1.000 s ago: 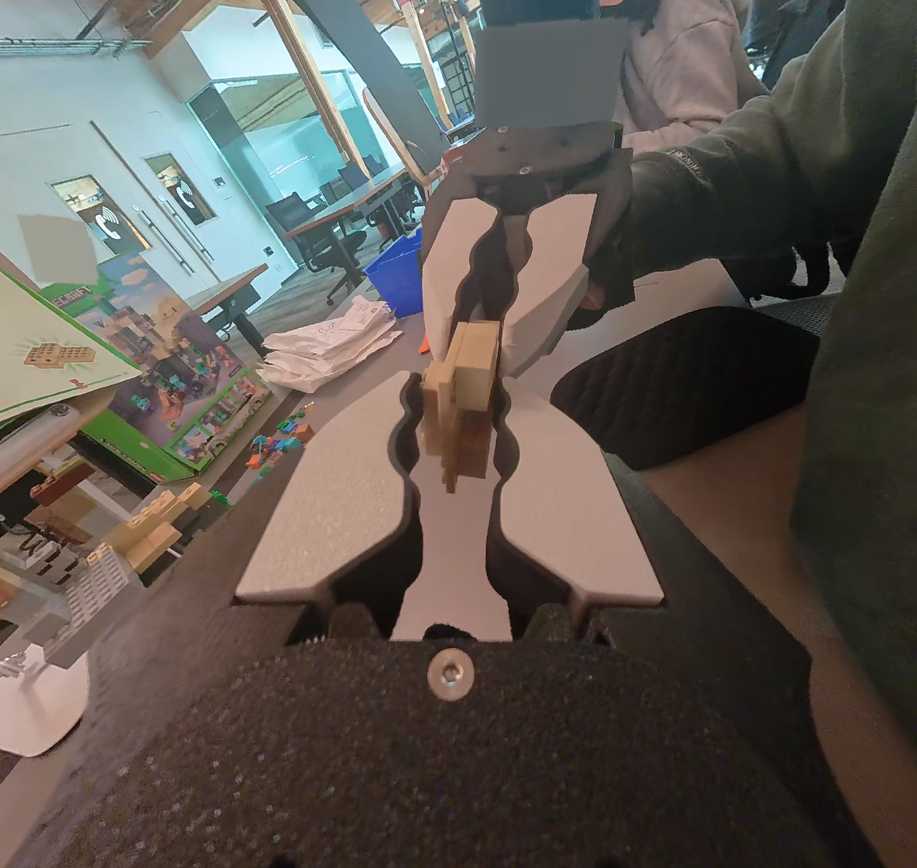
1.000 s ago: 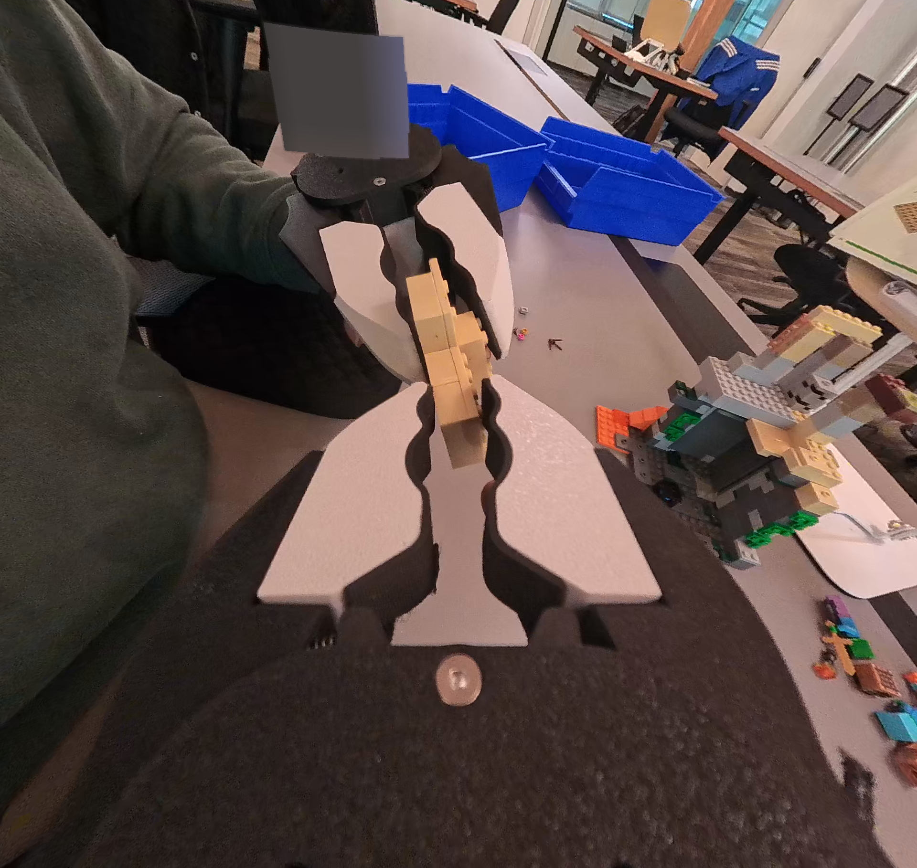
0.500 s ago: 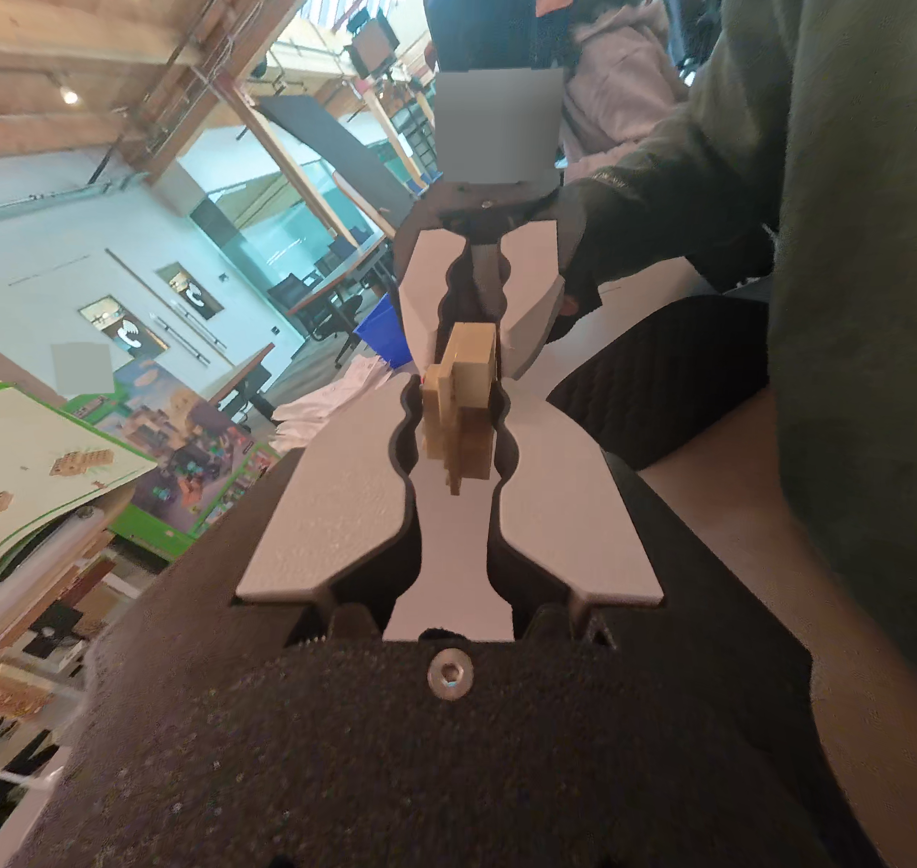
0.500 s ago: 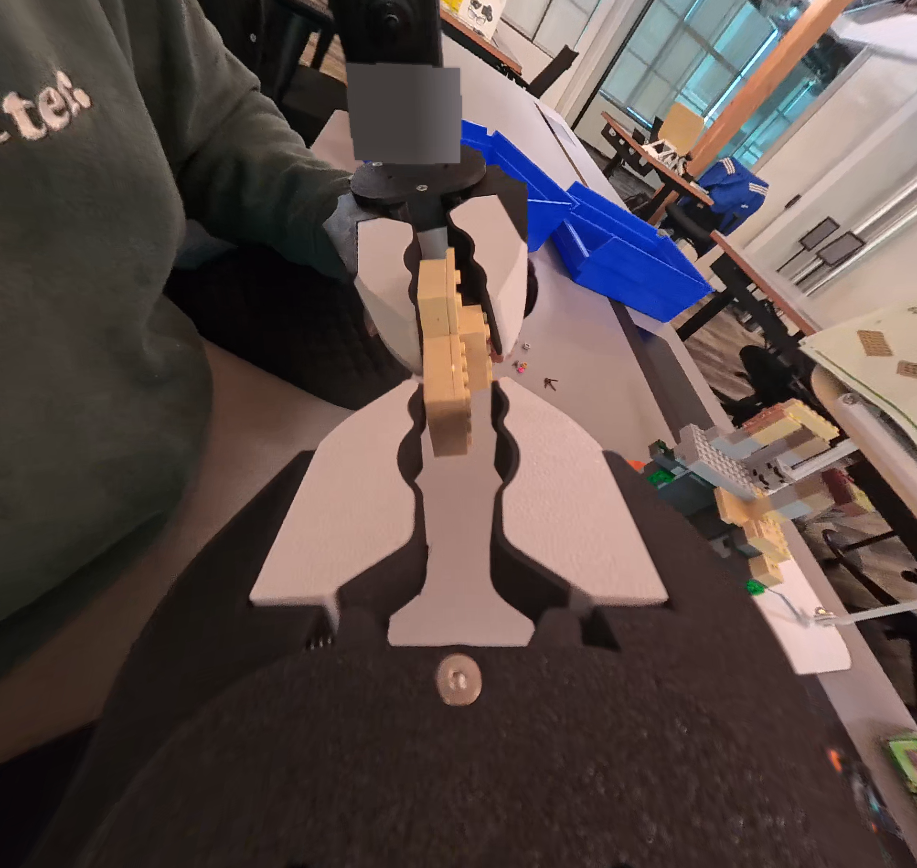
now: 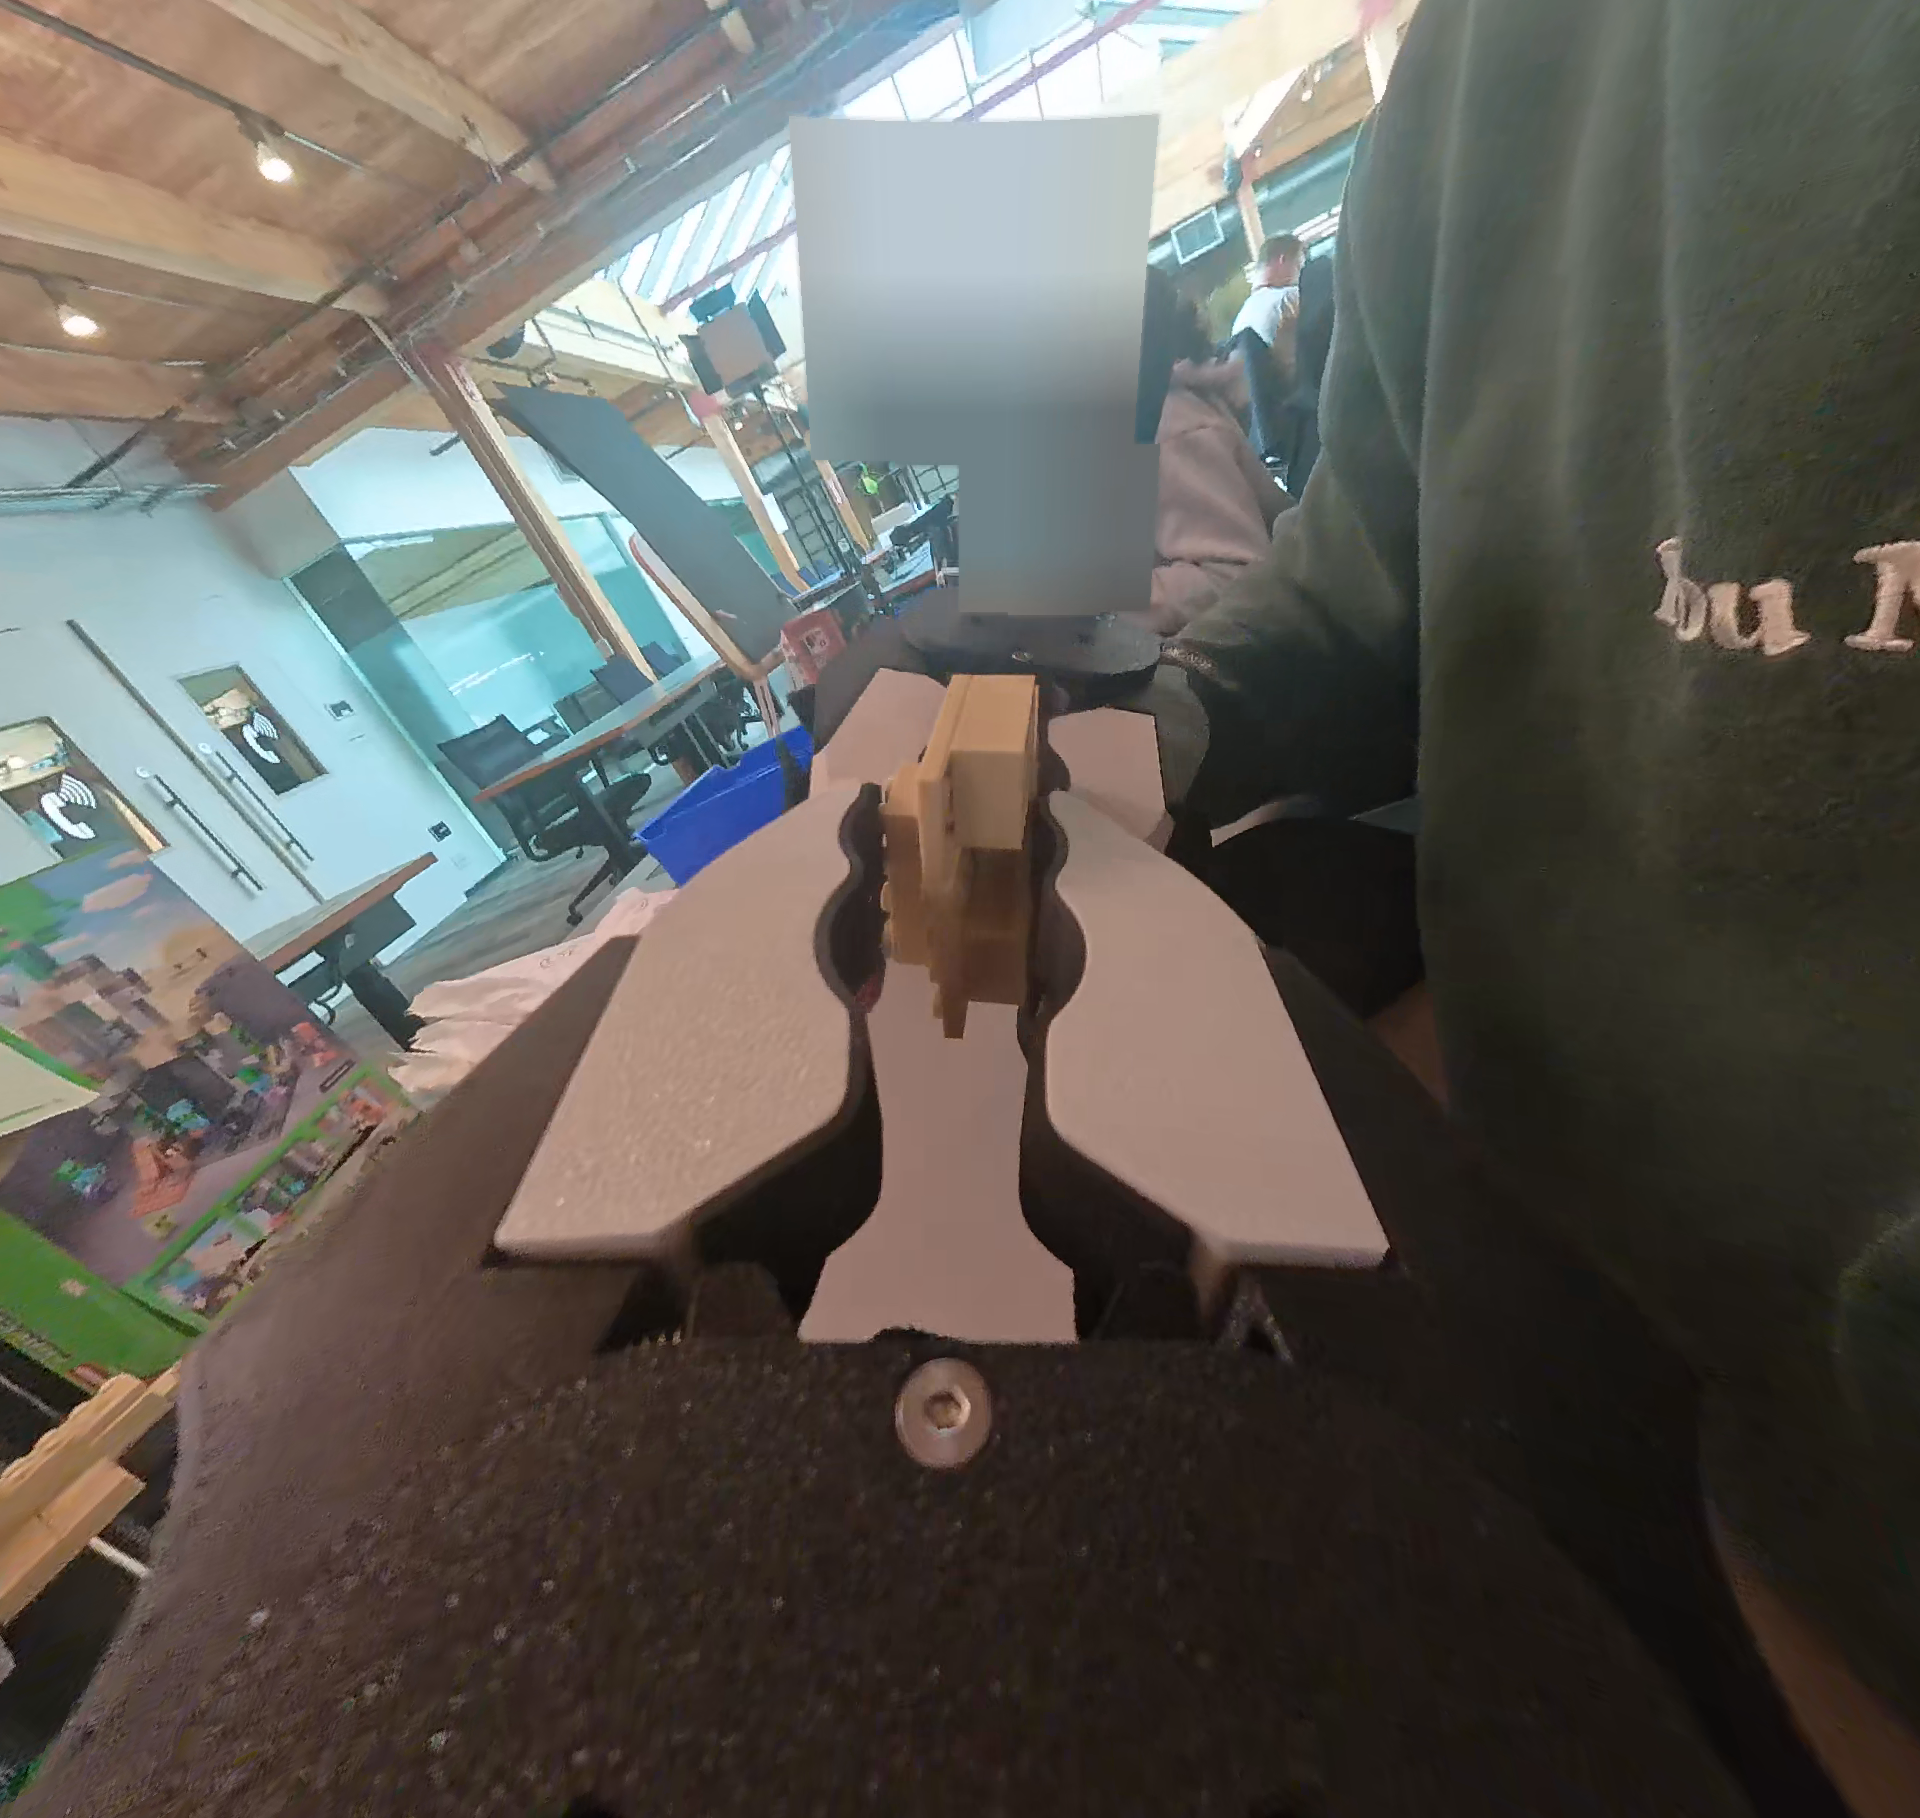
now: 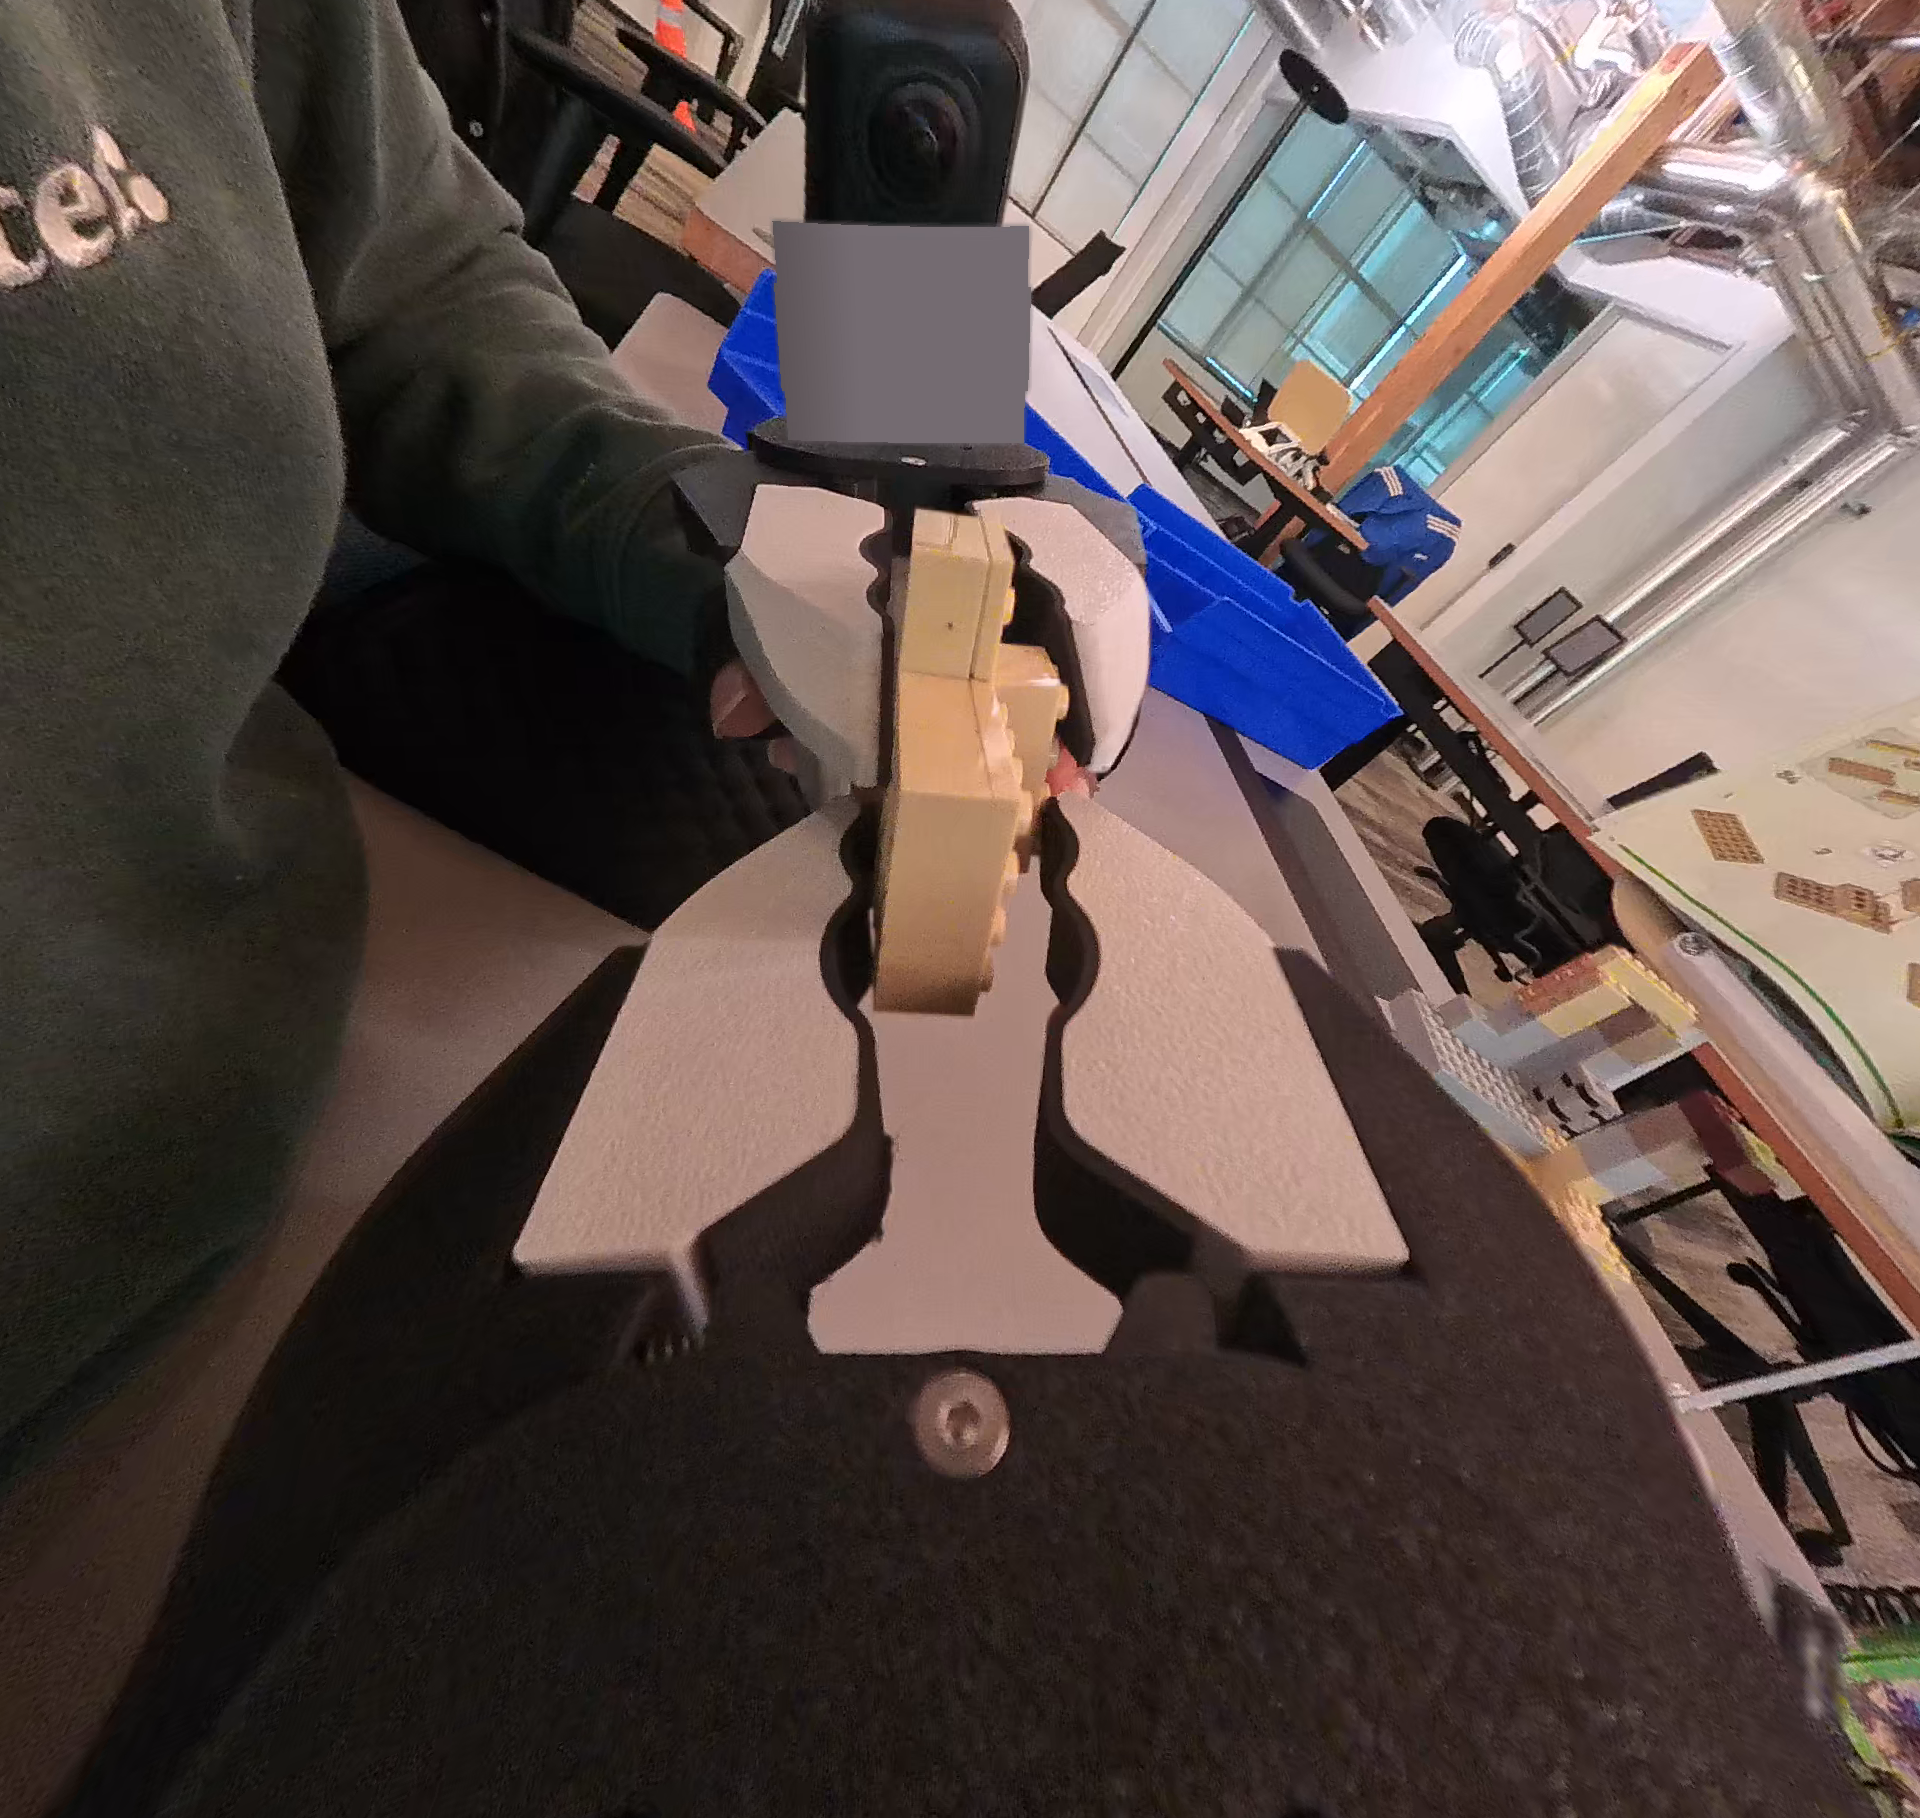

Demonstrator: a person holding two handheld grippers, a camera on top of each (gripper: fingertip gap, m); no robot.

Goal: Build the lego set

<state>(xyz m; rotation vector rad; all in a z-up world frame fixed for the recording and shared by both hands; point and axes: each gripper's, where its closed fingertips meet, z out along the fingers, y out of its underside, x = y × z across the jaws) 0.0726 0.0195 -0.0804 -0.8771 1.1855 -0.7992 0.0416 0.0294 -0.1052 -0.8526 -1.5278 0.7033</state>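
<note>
Both lifted and tipped upward since a second ago; left gripper (image 5: 951, 895) and right gripper (image 6: 951, 864) clamped nose to nose on the tan brick assembly (image 6: 956, 781), raised off the table; likely pressing pieces together; main build (image 6: 1558, 1072) far right.

The left gripper (image 5: 951, 895) is raised off the table, its grey fingers (image 5: 727, 1041) closed on a tan brick stack (image 5: 961, 864) held edge-on between the tips. Facing it from the far side, the right gripper (image 5: 987, 729) clamps the upper end of the same stack, so the two meet nose to nose. A green sleeve (image 5: 1642, 625) fills the right side. Down at the left stands the set's box (image 5: 156, 1093), with white bags (image 5: 499, 999) behind it and a blue bin (image 5: 727, 812) farther back. A few tan bricks (image 5: 62, 1488) show at the lower left edge.
</note>
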